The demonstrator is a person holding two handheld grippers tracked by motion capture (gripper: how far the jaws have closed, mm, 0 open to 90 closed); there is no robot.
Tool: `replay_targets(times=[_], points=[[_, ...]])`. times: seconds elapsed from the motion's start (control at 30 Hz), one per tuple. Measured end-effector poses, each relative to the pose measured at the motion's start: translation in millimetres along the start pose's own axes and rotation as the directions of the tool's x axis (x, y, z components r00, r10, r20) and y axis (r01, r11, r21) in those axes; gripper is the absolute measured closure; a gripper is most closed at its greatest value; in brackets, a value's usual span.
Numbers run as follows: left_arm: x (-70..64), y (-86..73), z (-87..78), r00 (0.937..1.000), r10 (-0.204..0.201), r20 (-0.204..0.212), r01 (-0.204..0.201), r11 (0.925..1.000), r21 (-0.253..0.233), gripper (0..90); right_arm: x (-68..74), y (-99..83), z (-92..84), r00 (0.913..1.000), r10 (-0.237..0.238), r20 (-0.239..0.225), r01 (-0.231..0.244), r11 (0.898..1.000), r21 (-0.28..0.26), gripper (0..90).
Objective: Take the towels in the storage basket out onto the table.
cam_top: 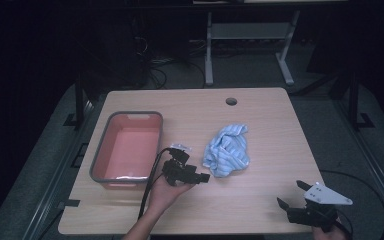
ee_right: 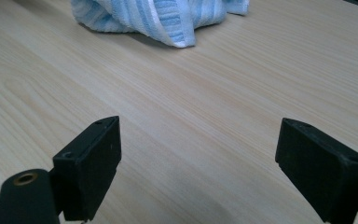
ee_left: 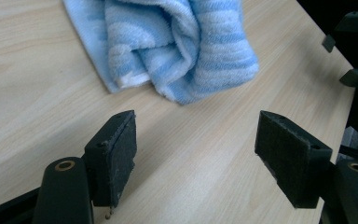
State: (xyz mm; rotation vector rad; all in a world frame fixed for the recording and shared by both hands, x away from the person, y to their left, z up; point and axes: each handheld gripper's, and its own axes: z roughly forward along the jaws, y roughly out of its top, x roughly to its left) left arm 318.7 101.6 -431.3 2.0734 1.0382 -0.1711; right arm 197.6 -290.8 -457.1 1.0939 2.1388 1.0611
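Near edge of the bench [cam_top: 260,210]: right gripper [cam_top: 294,196] sits by the near right corner, held in a hand at the bottom of the high view. Its fingers [ee_right: 91,168] stand wide apart, nothing between them, bare wood beneath in the right gripper view. Grey plate on top of it.

Left gripper [cam_top: 202,176] is farther in, nearer the middle, in a hand [cam_top: 166,191] that comes up from the near edge. It points to the right, toward the towel [cam_top: 227,151]. Its fingers [ee_left: 114,156] are also wide apart and hold nothing; in the left gripper view the towel lies just ahead of the tips, apart from them. A cable [cam_top: 150,182] trails from it back toward the near edge.

Towel: light blue, striped, crumpled in a heap about mid-bench, slightly right of centre, touching neither gripper.

Left of it, a pink tub [cam_top: 128,146] with a grey rim stands near the left edge.

Far edge: a round hole [cam_top: 231,101] in the bench top.
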Motion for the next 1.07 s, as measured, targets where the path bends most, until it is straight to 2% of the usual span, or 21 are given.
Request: replay_targets(times=[0.23, 0.43, 0.7, 0.83, 1.07], points=[[-4.3, -8.2, -1.8, 0.9998, 0.015, 0.01, -0.015, 0.9999, 0.004, 28.6, -0.4, 0.0, 0.5, 1.0, -0.009, 0.003, 0.009, 1.0, 0.001, 13.6], [-4.2, -15.7, -2.3, 0.9997, 0.008, 0.023, -0.008, 1.0, 0.003, 28.4, -0.4, -0.3, 0.0, 1.0, -0.005, 0.005, 0.005, 1.0, -0.002, 13.6], [-6.2, -24.0, -5.0, 0.9996, 0.021, 0.019, -0.021, 0.9998, -0.006, 28.4, -0.5, -0.9, -0.3, 1.0, 0.001, 0.007, -0.001, 1.0, -0.002, 13.6], [-11.1, -30.8, -8.5, 0.999, 0.045, 0.005, -0.045, 0.9989, -0.017, 28.2, 0.1, -1.1, 0.1, 0.9999, -0.008, 0.006, 0.008, 1.0, -0.001, 13.6], [-18.5, -45.9, -8.6, 0.9972, 0.074, 0.014, -0.073, 0.9969, -0.03, 27.9, 3.0, -0.3, 0.7, 0.9999, -0.015, 0.0, 0.015, 1.0, 0.001, 13.6]])
